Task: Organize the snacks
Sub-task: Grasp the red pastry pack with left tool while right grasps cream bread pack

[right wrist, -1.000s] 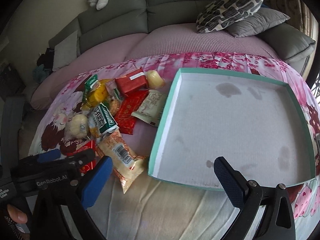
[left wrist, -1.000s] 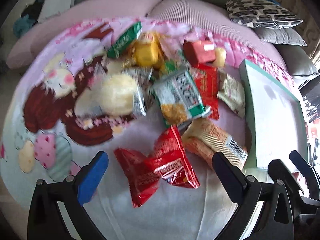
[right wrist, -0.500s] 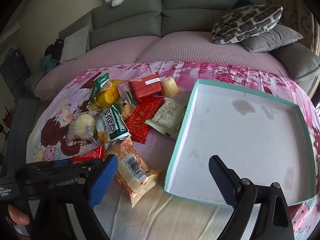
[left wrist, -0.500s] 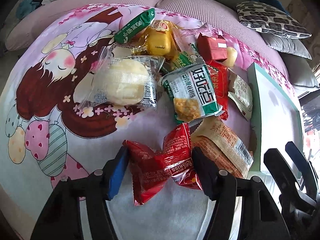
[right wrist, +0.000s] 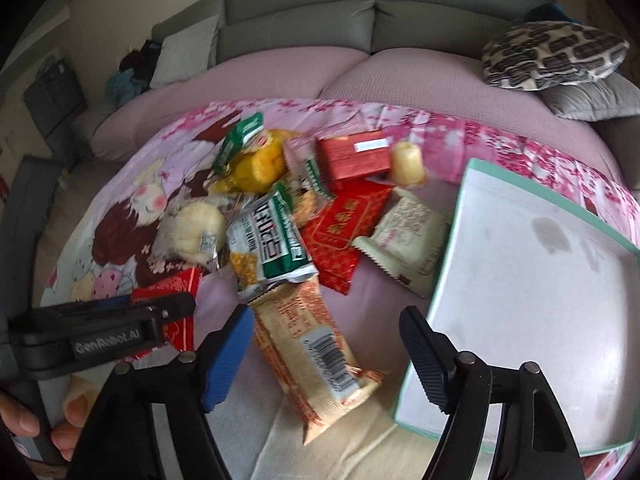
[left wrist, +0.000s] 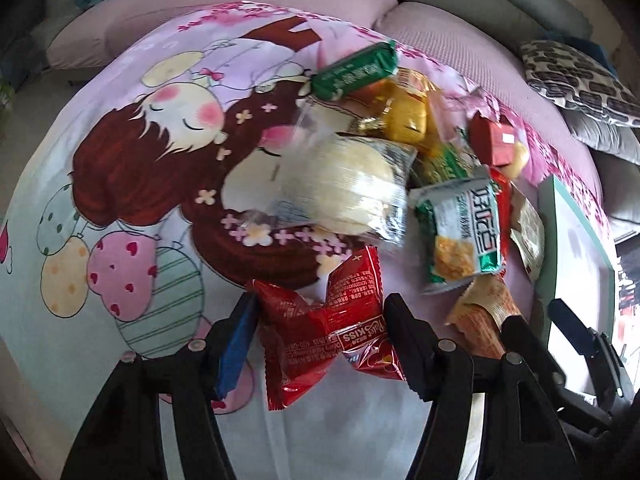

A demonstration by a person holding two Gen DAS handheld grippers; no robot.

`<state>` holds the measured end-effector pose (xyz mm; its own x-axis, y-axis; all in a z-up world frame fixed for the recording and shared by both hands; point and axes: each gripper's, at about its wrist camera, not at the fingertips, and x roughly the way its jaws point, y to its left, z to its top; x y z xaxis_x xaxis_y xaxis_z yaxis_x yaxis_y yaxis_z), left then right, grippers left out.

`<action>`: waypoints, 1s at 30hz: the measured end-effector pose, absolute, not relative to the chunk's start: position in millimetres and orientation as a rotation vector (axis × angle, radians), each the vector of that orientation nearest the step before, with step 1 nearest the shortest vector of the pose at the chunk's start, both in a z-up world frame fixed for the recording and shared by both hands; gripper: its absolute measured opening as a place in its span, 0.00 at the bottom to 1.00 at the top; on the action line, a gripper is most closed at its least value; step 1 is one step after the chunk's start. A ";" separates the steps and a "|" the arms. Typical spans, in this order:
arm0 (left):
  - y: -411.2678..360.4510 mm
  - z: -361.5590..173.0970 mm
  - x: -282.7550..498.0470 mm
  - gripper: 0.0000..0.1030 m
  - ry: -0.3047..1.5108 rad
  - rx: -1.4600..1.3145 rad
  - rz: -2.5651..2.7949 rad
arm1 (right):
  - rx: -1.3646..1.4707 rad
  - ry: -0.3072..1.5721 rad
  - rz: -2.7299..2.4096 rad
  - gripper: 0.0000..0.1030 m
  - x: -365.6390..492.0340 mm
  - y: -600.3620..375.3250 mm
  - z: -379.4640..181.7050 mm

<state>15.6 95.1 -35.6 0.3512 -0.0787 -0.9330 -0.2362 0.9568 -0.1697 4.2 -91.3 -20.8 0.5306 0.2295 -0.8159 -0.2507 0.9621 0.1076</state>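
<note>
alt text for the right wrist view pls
The right tool straddles a cream and orange snack packet on a cartoon-print cloth, its jaws closing. More wrapped snacks lie in a heap beyond; an empty teal-rimmed tray sits to the right. The left tool grips a red packet.

a home living room: grey sofa [right wrist: 360, 8] at twelve o'clock, patterned cushion [right wrist: 552, 56] at two o'clock, cartoon-print cloth [left wrist: 160, 168] under loose snacks at centre.

Snack pile [right wrist: 280, 216] crowds left; tray [right wrist: 520, 280] bare.
</note>
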 end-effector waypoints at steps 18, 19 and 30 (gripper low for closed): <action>95.8 -35.3 14.9 0.65 1.226 -0.280 0.109 | 0.055 1.129 0.360 0.75 5.5 -86.7 -46.0; 95.4 -35.7 15.0 0.65 1.228 -0.279 0.108 | 0.072 1.143 0.369 0.74 4.4 -87.4 -47.5; 92.3 -44.8 18.0 0.65 1.259 -0.257 0.123 | 0.052 1.146 0.330 0.48 5.3 -85.7 -52.1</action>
<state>18.0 92.3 -44.8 0.3052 -0.0488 -0.9510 -0.2322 0.9647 -0.1240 5.3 -85.7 -52.1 0.3696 0.2837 -0.8848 -0.2311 0.9504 0.2082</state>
